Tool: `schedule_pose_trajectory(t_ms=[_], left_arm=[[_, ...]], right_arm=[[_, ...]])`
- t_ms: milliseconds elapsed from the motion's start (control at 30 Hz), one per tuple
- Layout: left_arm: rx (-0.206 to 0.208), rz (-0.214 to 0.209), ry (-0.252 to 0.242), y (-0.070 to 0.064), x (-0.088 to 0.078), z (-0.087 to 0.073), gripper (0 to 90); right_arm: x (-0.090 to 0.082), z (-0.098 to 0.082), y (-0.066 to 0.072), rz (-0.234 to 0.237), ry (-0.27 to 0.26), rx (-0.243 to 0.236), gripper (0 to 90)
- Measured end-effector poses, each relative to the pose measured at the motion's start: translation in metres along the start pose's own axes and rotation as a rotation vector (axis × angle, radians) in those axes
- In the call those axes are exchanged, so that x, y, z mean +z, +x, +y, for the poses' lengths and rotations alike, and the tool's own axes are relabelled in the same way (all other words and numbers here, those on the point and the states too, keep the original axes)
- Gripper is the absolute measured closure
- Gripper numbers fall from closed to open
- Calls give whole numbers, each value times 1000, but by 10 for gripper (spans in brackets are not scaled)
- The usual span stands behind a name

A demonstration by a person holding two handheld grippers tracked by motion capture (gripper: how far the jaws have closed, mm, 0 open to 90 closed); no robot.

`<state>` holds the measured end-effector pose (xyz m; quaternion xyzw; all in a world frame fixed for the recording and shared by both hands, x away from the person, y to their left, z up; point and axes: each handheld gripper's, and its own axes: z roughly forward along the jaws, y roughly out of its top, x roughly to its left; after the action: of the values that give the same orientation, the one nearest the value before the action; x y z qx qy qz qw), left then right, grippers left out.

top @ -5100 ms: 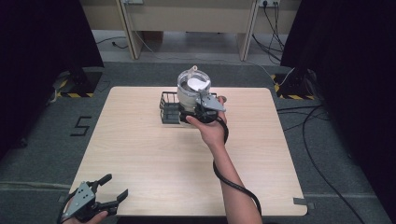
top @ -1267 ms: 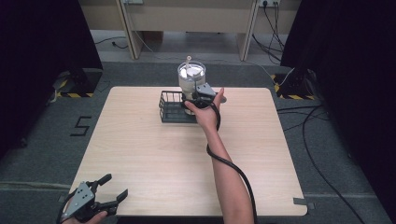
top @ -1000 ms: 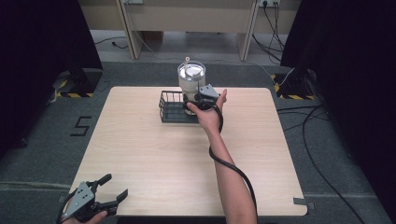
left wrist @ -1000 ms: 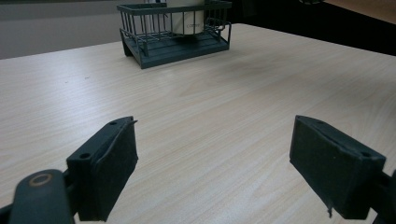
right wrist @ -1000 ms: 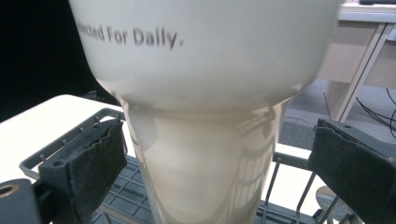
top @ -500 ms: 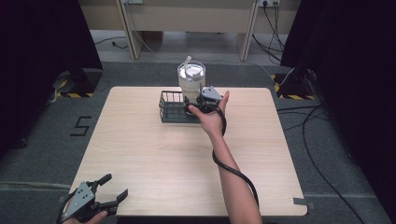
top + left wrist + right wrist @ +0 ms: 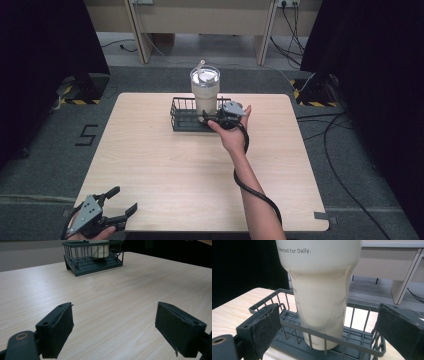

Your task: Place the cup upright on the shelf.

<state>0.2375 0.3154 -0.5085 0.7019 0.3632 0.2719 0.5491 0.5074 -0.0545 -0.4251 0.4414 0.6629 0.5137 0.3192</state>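
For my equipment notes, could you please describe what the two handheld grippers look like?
Both the left gripper and the right gripper are black with a grey three-cornered top plate and two flat dark padded jaws. A black cable trails from the right one. The forearms are bare.

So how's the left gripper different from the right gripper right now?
The left gripper sits at the table's near edge over bare wood; the right gripper is across the table at the wire basket. The right's jaws flank the cream tumbler without touching; the left's flank nothing. Both are open.

place: lab/studio | cues: black curtains (image 7: 45, 60); hazard-taped floor (image 7: 75, 101); loose cables (image 7: 345, 150); bare wooden table (image 7: 165, 165)
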Motion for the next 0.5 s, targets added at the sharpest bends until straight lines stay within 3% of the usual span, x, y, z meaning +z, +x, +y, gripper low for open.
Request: schedule_pose_trajectory(t_ms=[500], left_arm=[[1, -1, 3, -1, 1, 0, 144]], right_arm=[[-30, -9, -3, 15, -4, -6, 63]])
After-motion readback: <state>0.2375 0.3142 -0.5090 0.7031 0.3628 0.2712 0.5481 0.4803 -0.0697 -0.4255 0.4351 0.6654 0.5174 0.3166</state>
